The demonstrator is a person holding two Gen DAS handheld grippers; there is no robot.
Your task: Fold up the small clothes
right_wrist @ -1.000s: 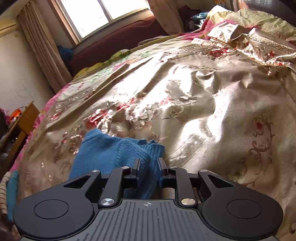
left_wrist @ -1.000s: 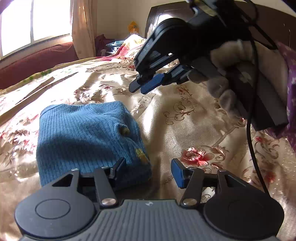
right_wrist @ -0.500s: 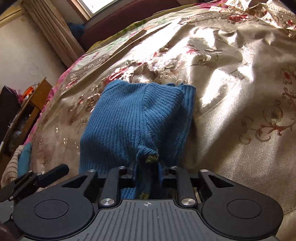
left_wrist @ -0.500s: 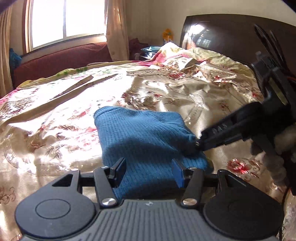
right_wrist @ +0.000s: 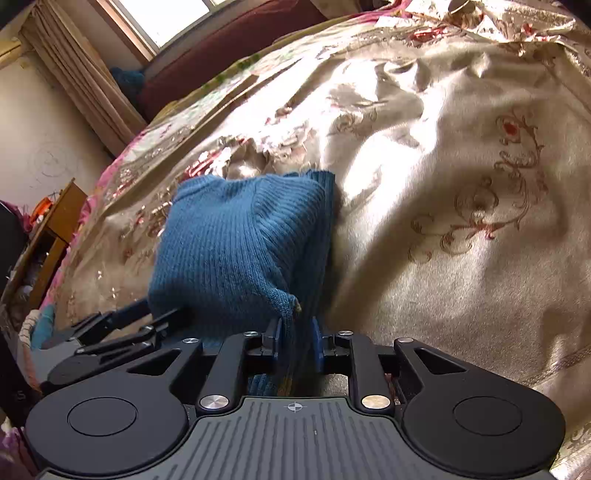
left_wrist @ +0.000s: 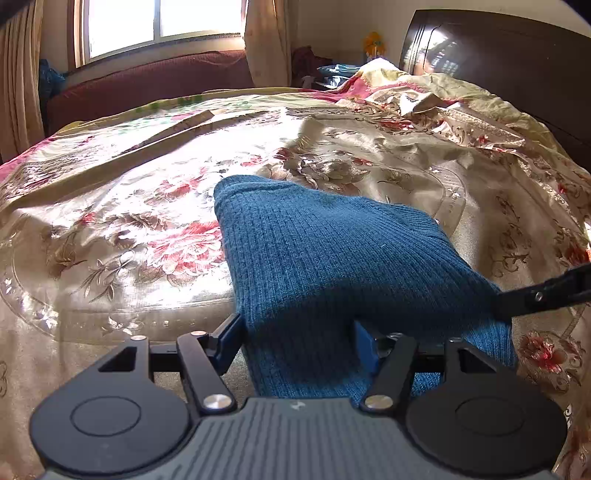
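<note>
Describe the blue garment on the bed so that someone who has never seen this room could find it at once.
Start at the bed with the gold floral bedspread, below the window. In its middle lies the blue knitted garment, ribbed and folded. The right gripper pinches its near corner, and the left gripper stands open around its edge. It is the only plain blue thing on the patterned cloth.

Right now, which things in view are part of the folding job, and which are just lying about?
Part of the job:
- blue knit garment
- right gripper, shut on a corner of it
- left gripper, open around its near edge
- floral bedspread it lies on

Lying about:
- dark headboard
- red sofa under the window
- curtains
- wooden stand
</note>
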